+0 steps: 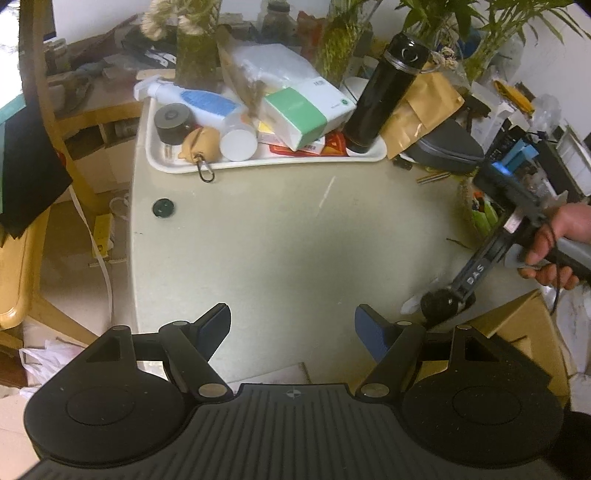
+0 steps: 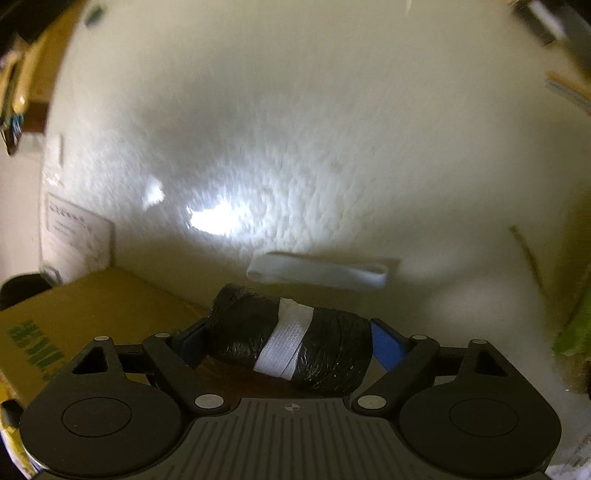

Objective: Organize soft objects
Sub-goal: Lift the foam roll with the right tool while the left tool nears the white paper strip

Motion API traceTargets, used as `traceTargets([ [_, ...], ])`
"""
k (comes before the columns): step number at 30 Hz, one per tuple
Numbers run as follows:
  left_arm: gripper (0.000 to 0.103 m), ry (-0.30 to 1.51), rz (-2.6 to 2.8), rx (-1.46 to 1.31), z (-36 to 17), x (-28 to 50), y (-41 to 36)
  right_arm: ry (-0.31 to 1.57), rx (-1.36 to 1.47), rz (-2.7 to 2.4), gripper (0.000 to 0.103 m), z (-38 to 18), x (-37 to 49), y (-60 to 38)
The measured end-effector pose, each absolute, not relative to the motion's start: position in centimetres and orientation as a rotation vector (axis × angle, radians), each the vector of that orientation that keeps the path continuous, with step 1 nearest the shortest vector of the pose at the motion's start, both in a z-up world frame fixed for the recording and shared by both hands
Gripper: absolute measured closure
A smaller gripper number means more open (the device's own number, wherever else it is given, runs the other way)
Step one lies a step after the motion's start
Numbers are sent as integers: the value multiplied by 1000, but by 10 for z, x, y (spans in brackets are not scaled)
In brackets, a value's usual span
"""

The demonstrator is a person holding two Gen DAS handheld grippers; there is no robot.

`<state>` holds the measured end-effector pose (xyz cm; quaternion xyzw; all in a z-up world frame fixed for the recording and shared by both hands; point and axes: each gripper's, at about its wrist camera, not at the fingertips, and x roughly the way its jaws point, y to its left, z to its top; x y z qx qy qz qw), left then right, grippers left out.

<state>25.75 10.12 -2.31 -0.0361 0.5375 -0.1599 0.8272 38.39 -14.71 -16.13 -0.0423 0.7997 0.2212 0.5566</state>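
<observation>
Right claw [image 2: 286, 341] clamped endwise on black rolled bundle [image 2: 291, 341] with white strap – for lifting off table [image 2: 332, 129]; left claw [image 1: 291, 328] apart, empty.

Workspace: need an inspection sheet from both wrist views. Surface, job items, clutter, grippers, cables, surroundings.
surface: pale table, middle bare, scuffed.
job's things: black roll with a white band, between the right fingers; white strap lying flat on the table beyond it.
clutter: white tray at the far edge with a black bottle, tissue pack and spray bottle.
grippers: left gripper open, empty; right gripper pads appear to press the roll's ends, held by a hand.
cables: white cable on the floor left of the table.
surroundings: cardboard box at the near edge, plants behind, wooden chair left.
</observation>
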Motion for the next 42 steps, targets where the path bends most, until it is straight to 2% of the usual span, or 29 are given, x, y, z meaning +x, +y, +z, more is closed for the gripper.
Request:
traceTargets([
  [11,29,1247,-410,29,-14,285,45,1504,-62,528,14,-92,359,-181],
  [32,30,1451,-739,281,-79,332,-85,1096,98,445,14,-58,311,-287],
  [37,38,1493,-794,301,-105,345,-107,1028,173,430,14,-55,295,-313],
  [38,46,1504,-803,310,-112,347,-112,1018,189,426,14,-54,293,-318],
  [39,48,1515,-806,319,-119,349,-117,1007,205,424,14,-53,291,-323],
  [42,52,1536,-813,342,-137,353,-131,974,246,409,14,-50,284,-338],
])
